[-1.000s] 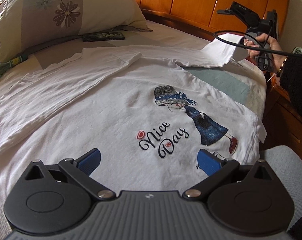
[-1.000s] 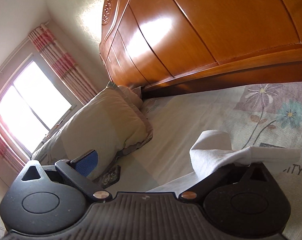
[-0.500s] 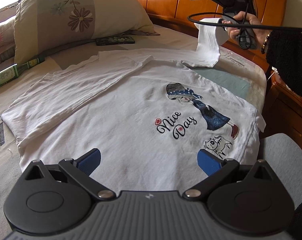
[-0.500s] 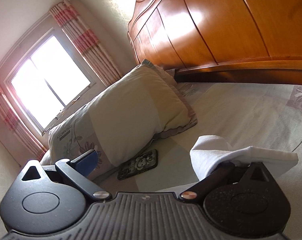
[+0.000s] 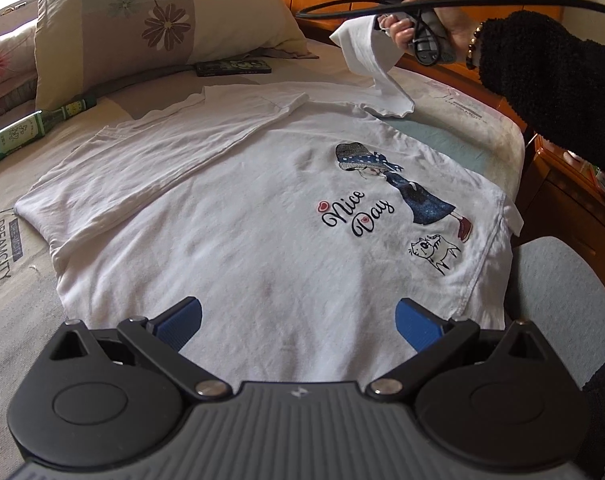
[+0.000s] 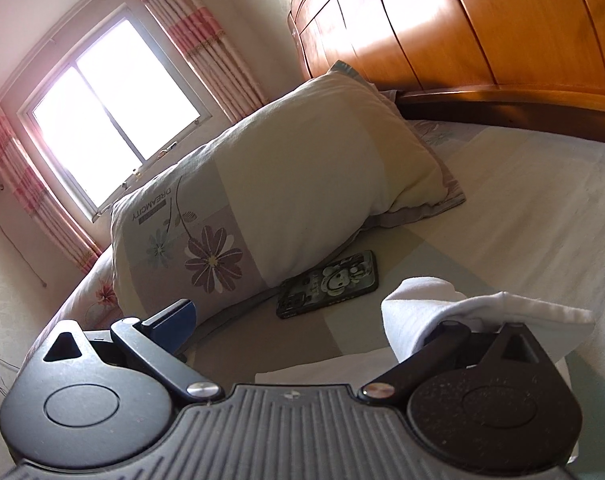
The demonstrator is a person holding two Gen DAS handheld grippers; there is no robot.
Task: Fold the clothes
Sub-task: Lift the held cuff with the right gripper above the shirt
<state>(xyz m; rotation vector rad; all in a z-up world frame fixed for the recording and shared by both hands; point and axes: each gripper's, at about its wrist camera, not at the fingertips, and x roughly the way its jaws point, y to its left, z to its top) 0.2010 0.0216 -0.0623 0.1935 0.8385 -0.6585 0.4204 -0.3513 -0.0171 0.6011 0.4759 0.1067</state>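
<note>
A white T-shirt (image 5: 262,220) with a "Nice Day" girl print lies flat on the bed, its left side folded inward. My left gripper (image 5: 298,312) hovers open over the shirt's near hem, touching nothing. At the far right, a hand (image 5: 422,28) in a black sleeve holds my right gripper above the bed. The shirt's right sleeve (image 5: 370,52) hangs lifted from it. In the right wrist view my right gripper (image 6: 294,320) has its jaws wide apart, and the sleeve (image 6: 430,300) is draped over the right finger, hiding its pad.
A flowered pillow (image 5: 150,20) leans by the wooden headboard (image 6: 482,20). A phone (image 5: 232,67) lies at the pillow's foot, and a green bottle (image 5: 30,132) at the far left. A wooden nightstand (image 5: 562,200) and a grey seat (image 5: 554,280) stand on the right.
The right gripper has raised the sleeve off the bed and carried it leftward toward the shirt's middle, turning toward the pillow and window. The left gripper has drawn back toward the hem.
</note>
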